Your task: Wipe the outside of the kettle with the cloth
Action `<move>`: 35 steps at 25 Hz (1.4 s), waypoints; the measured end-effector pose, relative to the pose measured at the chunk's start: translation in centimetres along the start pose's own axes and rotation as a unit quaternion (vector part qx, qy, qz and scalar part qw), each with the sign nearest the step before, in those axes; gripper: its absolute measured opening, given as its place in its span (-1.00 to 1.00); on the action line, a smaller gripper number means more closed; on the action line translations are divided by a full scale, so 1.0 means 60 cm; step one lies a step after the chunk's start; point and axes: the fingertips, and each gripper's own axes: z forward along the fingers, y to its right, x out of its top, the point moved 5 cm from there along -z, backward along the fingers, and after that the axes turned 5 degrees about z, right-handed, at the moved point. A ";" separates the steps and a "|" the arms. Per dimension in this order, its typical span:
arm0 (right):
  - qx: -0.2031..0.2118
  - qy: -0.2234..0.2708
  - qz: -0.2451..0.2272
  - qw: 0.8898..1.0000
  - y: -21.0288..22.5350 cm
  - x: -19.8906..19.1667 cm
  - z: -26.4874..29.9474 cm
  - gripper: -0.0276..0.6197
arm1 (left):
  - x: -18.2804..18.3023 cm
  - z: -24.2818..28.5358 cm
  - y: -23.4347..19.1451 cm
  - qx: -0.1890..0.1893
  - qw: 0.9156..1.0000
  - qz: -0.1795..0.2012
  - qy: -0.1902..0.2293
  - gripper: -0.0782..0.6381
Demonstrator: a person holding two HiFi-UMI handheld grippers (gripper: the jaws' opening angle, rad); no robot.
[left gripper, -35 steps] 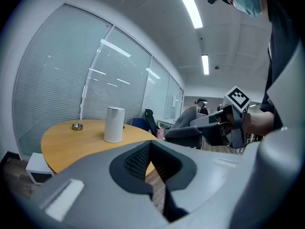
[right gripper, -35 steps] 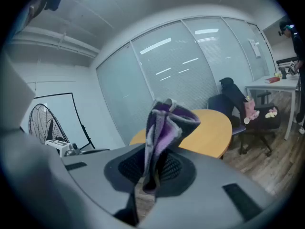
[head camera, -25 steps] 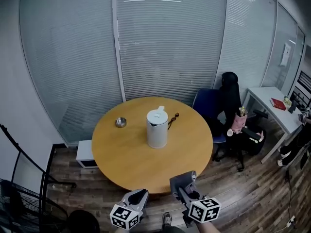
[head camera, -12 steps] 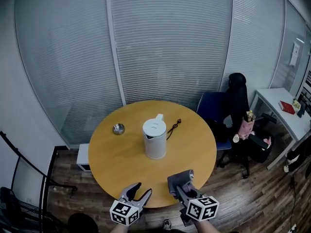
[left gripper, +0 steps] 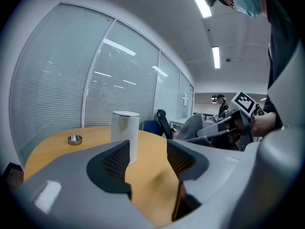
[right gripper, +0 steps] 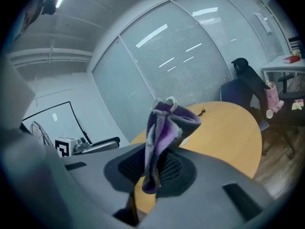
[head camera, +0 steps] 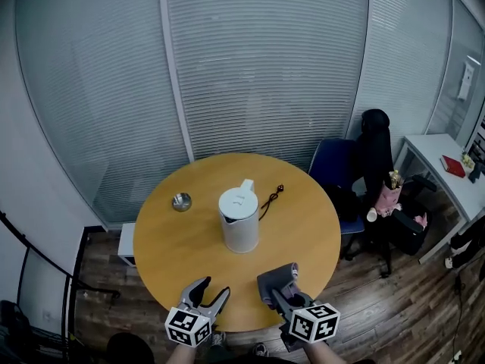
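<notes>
A white kettle (head camera: 239,219) stands upright near the middle of the round wooden table (head camera: 182,249); the left gripper view shows the kettle (left gripper: 125,135) ahead, beyond the jaws. My left gripper (head camera: 208,293) hovers at the table's near edge, its jaws opening with nothing between them. To its right, my right gripper (head camera: 277,290) is shut on a grey and purple cloth (head camera: 274,279), which sticks up folded from the jaws (right gripper: 164,128). Both grippers are well short of the kettle.
A small metal dish (head camera: 180,201) lies left of the kettle and a dark cord (head camera: 270,199) lies to its right. A blue chair (head camera: 337,174) and a black office chair (head camera: 377,158) stand at the right, by a white desk (head camera: 439,158).
Both grippers have moved forward over the table's near edge toward the kettle. The left gripper's jaws went from shut to apart. The cloth stays in the right gripper.
</notes>
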 end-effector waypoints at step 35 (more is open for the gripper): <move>-0.176 0.093 0.050 0.979 -0.053 0.052 0.203 -0.79 | 0.135 0.217 -0.233 -0.289 0.922 0.258 0.009 0.01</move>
